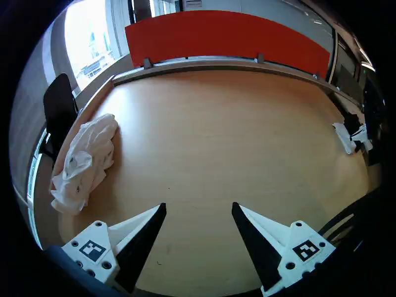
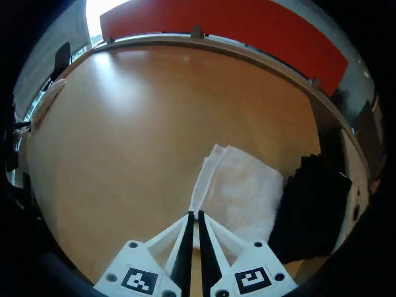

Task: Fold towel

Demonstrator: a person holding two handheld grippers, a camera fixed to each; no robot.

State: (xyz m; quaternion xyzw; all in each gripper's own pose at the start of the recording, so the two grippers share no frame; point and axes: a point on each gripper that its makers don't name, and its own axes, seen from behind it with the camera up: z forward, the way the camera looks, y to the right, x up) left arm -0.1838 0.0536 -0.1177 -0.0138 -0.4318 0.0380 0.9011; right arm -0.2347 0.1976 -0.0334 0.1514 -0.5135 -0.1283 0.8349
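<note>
showing in left gripper view: a smooth, pale wood table (image 1: 222, 138) with a faint sheen is seen from low over its surface.
left gripper (image 1: 198, 210): two white plastic fingers with black inner pads are held wide apart, tapering to points, with nothing between them; a square black-and-white marker is fixed on each base.
crumpled cloth (image 1: 86, 161): a soft white heap, creased and bunched, is laid along the table's left edge, well apart from the fingers.
red panel (image 1: 222, 37): a flat, matt divider with a curved top is mounted along the far edge of the table.
chair (image 1: 59, 106): a dark rounded backrest is seen beyond the left edge, in front of a bright window (image 1: 91, 44).
right gripper view: the same wood table (image 2: 123, 138) is seen, with the red panel (image 2: 237, 29) at the far side and the crumpled cloth (image 2: 49, 99) small at the left rim.
towel (image 2: 237, 193): a white, nubbly rectangle is laid folded in layers, its stacked edges visible along the left side, on the table right of centre.
right gripper (image 2: 195, 214): the fingers are drawn almost together, a slim slit left between them, the tips at the towel's near corner; whether cloth is pinched cannot be told.
black fabric (image 2: 312, 208): a dark, ribbed mass is set just beside the towel's right edge.
</note>
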